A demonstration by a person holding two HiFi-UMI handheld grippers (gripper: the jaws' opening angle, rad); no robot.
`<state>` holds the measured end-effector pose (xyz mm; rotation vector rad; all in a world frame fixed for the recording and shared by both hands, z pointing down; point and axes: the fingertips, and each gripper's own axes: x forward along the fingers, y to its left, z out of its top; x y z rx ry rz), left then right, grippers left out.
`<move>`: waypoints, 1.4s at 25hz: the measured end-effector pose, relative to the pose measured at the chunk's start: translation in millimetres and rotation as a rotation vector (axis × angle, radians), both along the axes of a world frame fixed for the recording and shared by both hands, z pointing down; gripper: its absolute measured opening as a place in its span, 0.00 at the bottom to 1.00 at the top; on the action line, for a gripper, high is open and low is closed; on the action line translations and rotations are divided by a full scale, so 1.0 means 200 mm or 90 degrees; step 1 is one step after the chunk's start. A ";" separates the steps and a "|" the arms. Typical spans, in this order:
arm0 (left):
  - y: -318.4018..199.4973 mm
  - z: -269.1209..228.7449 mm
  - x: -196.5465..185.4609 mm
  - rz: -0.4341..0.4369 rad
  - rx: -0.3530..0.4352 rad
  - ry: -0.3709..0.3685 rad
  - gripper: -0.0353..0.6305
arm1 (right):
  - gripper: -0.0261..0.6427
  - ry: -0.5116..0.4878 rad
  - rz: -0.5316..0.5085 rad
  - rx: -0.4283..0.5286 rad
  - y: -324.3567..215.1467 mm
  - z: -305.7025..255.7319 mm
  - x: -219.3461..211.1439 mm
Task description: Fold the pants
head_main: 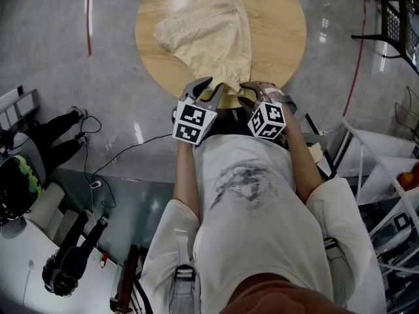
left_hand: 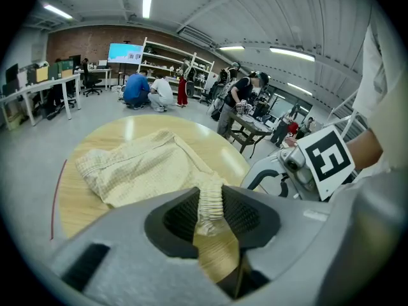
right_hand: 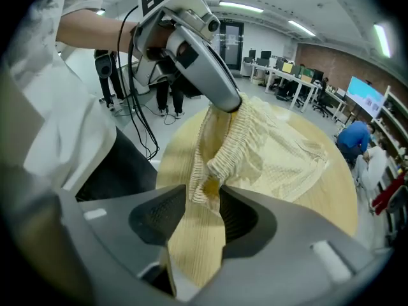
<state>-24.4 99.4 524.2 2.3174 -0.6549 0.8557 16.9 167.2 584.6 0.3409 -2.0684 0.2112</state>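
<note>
The pants [head_main: 209,34] lie crumpled on the round worktop [head_main: 281,18]; I judge them light, limp and thin. My left tool [left_hand: 210,215] pinches the gathered waistband [left_hand: 210,196]. My right tool [right_hand: 203,206] stands spread, with the band loose between its jaws. That thick elastic edge looks like the surest hold.

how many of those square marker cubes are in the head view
2. One cube sits on the left gripper, the other cube on the right gripper, both by the near edge of the table. None looks hidden.

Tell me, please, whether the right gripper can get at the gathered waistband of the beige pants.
Probably yes: the gathered beige waistband sits between the right gripper's open jaws, nothing blocking it.
</note>
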 end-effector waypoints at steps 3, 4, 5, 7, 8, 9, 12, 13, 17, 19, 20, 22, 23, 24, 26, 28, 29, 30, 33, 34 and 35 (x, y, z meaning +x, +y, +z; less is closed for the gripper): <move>-0.01 0.02 -0.01 -0.004 -0.003 0.001 0.23 | 0.20 0.008 0.005 0.026 -0.04 0.03 -0.01; 0.00 0.02 -0.01 -0.005 -0.003 0.002 0.23 | 0.16 0.008 0.010 0.031 -0.04 0.02 -0.01; 0.00 0.03 -0.02 -0.006 -0.004 0.002 0.23 | 0.15 0.006 0.013 0.032 -0.05 0.02 0.00; 0.00 0.02 -0.03 -0.007 -0.004 0.003 0.23 | 0.13 0.001 0.017 0.030 -0.06 0.00 0.00; 0.00 0.02 -0.04 -0.008 -0.004 0.002 0.23 | 0.12 -0.003 0.019 0.030 -0.06 -0.02 0.01; 0.00 0.01 -0.04 -0.008 -0.003 0.002 0.23 | 0.12 -0.006 0.021 0.029 -0.07 -0.04 0.02; -0.02 -0.01 -0.05 -0.009 -0.001 0.002 0.23 | 0.11 -0.013 0.023 0.033 -0.10 -0.10 0.04; -0.02 -0.01 -0.05 -0.009 0.000 0.001 0.23 | 0.11 -0.014 0.023 0.035 -0.11 -0.12 0.05; -0.05 -0.03 -0.07 -0.014 0.008 -0.001 0.23 | 0.11 -0.018 0.022 0.046 -0.16 -0.19 0.04; -0.07 -0.04 -0.09 -0.019 0.012 -0.001 0.23 | 0.11 -0.020 0.021 0.052 -0.19 -0.22 0.04; -0.08 -0.05 -0.09 -0.022 0.014 0.000 0.23 | 0.10 -0.021 0.020 0.054 -0.20 -0.23 0.04; -0.11 -0.06 -0.10 -0.027 0.017 0.001 0.23 | 0.10 -0.022 0.018 0.057 -0.24 -0.25 0.04; -0.14 -0.06 -0.11 -0.029 0.018 0.002 0.23 | 0.10 -0.022 0.017 0.058 -0.27 -0.26 0.03; -0.16 -0.06 -0.12 -0.030 0.019 0.002 0.23 | 0.10 -0.021 0.016 0.059 -0.30 -0.26 0.02; -0.21 -0.05 -0.14 -0.031 0.021 0.003 0.23 | 0.10 -0.020 0.014 0.059 -0.35 -0.27 0.01; -0.24 -0.06 -0.15 -0.032 0.024 0.003 0.23 | 0.10 -0.020 0.013 0.061 -0.38 -0.28 0.00; -0.26 -0.06 -0.15 -0.032 0.025 0.004 0.23 | 0.10 -0.020 0.013 0.062 -0.39 -0.29 -0.01; -0.27 -0.07 -0.16 -0.032 0.026 0.004 0.23 | 0.10 -0.020 0.014 0.063 -0.41 -0.29 -0.01; -0.34 -0.07 -0.17 -0.030 0.027 0.006 0.23 | 0.10 -0.019 0.015 0.065 -0.47 -0.31 -0.02; -0.36 -0.07 -0.17 -0.029 0.028 0.007 0.23 | 0.10 -0.018 0.017 0.066 -0.49 -0.31 -0.03; -0.38 -0.07 -0.18 -0.028 0.028 0.007 0.23 | 0.10 -0.018 0.018 0.066 -0.52 -0.32 -0.03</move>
